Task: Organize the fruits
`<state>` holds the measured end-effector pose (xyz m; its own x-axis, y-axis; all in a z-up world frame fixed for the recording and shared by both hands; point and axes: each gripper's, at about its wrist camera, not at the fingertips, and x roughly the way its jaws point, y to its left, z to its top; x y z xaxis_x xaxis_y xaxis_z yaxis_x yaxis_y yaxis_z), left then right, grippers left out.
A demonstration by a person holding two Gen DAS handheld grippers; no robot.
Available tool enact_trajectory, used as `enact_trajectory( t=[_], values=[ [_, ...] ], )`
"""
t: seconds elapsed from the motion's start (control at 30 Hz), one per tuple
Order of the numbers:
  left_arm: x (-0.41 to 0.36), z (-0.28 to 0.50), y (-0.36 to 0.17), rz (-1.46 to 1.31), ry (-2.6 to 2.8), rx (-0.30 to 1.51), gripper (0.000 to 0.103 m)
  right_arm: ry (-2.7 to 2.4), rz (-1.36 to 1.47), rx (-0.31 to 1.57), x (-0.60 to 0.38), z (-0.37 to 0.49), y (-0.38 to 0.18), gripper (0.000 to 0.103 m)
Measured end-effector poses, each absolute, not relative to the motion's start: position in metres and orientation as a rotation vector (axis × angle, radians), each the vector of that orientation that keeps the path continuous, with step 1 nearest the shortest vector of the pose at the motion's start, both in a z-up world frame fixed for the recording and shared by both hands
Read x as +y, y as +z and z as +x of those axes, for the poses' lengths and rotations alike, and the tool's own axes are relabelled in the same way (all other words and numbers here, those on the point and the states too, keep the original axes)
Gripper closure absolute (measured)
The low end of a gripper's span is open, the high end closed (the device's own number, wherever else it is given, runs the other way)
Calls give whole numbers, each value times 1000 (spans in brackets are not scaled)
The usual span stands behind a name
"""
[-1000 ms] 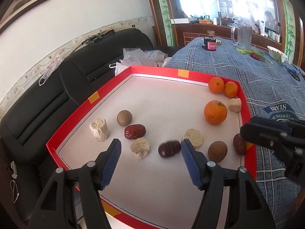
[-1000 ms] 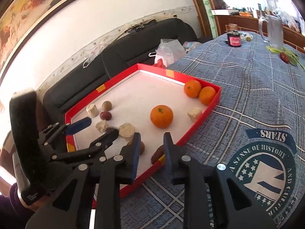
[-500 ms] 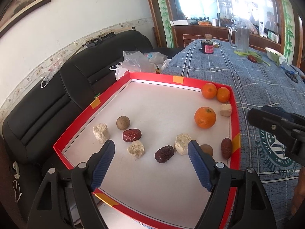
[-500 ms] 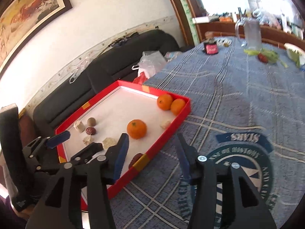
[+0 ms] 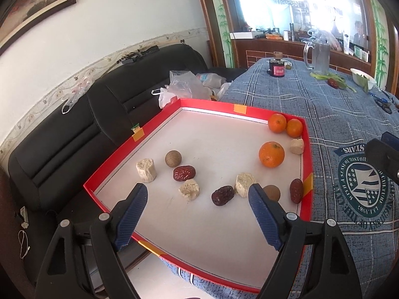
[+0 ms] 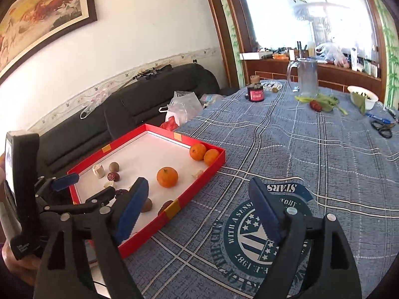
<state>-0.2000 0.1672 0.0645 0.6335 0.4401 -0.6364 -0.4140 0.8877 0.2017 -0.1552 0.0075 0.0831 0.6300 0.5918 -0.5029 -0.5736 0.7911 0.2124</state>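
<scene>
A: Both grippers are pulling back from the red tray (image 5: 308,159) compared with a second ago; the right gripper (image 6: 199,209) is spreading from nearly closed to wide, and the left gripper (image 5: 197,214) is opening wider too. Neither is holding anything.

B: Where is the fruit sitting?

A: Ahead of the left jaws. Two small oranges (image 5: 285,124) are touching in the far corner, and a bigger orange (image 5: 271,154) is lying near them, apart. Red dates are scattered: one (image 5: 184,173) beyond the left finger, one (image 5: 222,195) between the fingertips, one (image 5: 296,190) against the rim past the right finger.

B: Brown round ones?

A: One (image 5: 173,158) is resting by the far date, another (image 5: 273,192) is peeking out behind the right finger. Pale chunks (image 5: 146,170) are mixed in among them.

B: So progress?

A: Early, I'm judging. Only the oranges are looking grouped; dates, brown fruits and chunks are waiting to be gathered. The right jaws are hanging over the tablecloth (image 6: 311,149), tray off to their left.
</scene>
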Motion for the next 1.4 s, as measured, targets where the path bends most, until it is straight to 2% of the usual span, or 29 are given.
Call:
enact_trajectory(
  t=[0.7, 1.4],
  values=[
    [167, -222, 74, 40, 582, 680, 14, 693, -10, 526, 15, -195, 90, 17],
    [178, -231, 75, 21, 603, 661, 13, 705, -44, 513, 29, -210, 93, 16]
  ],
)
